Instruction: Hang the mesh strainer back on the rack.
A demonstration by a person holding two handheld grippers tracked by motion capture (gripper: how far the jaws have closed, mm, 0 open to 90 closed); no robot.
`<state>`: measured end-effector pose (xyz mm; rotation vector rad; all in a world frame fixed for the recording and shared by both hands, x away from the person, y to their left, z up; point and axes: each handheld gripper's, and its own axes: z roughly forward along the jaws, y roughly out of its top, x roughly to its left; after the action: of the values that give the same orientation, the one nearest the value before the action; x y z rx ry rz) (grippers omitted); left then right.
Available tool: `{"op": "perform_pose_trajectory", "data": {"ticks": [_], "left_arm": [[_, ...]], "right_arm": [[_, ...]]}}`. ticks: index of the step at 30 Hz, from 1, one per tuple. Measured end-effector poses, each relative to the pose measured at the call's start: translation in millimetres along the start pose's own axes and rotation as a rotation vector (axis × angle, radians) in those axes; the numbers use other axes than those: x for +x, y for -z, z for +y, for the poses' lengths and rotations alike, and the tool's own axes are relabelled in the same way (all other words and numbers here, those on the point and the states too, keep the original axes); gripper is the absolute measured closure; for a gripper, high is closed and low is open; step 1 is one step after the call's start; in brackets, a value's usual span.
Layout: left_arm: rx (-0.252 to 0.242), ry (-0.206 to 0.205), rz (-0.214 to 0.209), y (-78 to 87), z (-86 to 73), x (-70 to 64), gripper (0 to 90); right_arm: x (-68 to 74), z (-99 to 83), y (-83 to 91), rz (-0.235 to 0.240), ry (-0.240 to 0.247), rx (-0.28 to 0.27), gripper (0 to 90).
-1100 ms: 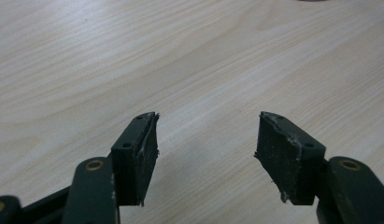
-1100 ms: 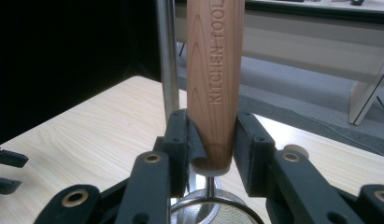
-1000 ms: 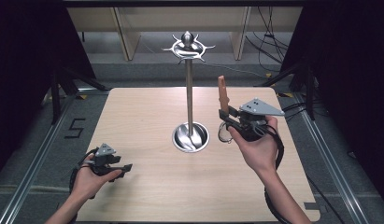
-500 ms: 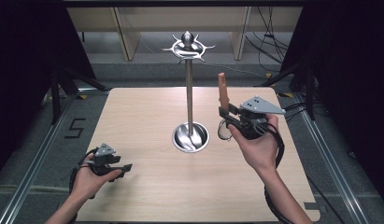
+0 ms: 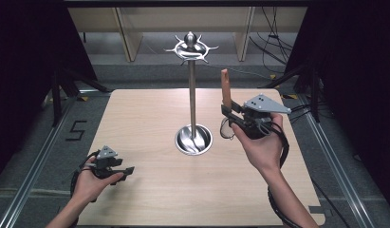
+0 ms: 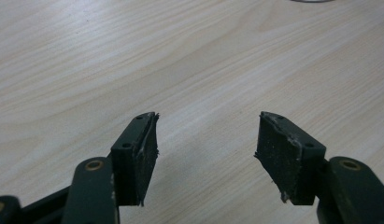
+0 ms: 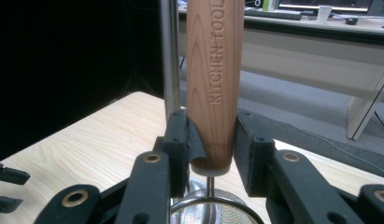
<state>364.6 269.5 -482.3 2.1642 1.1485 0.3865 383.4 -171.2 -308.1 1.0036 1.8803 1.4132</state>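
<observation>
right tongs (image 7: pixel 210 154) clamped on upright wooden handle (image 7: pixel 215 79), strainer mesh (image 7: pixel 213 212) below; left tongs (image 6: pixel 206 154) agape, empty, above bench (image 6: pixel 133 60).

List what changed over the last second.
Nothing visibly moved. The right gripper stays shut on the wooden-handled strainer, held upright beside the metal stand; the left gripper stays open, low over the table.

Strainer handle (image 7: pixel 216 84): smooth reddish wood, stamped lettering. Stand (image 5: pixel 192 97): shiny polished metal. Table (image 5: pixel 150 114): pale matt wood grain. Right tongs (image 7: pixel 212 140): matt black, frayed pads.
</observation>
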Motion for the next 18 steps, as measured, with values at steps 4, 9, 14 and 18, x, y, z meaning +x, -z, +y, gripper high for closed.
{"op": "perform_pose_trajectory", "data": {"ticks": [4,9,14,18], "left_arm": [[-0.006,0.001,0.003,0.1,-0.1,0.0,37.3],[-0.006,0.009,0.006,0.6,-0.3,-0.2,37.4],[-0.01,0.002,0.005,0.7,-0.1,0.3,37.4],[-0.008,0.005,0.005,0.9,-0.2,0.2,37.3]], "right_arm": [[1.6,2.8,-0.1,-0.008,0.005,0.002,69.2],[3.6,5.6,-3.3,0.011,0.002,-0.011,69.1],[5.4,8.6,-3.5,0.015,-0.012,0.006,69.2],[7.6,10.1,-3.7,0.012,-0.027,-0.004,69.1]]}}
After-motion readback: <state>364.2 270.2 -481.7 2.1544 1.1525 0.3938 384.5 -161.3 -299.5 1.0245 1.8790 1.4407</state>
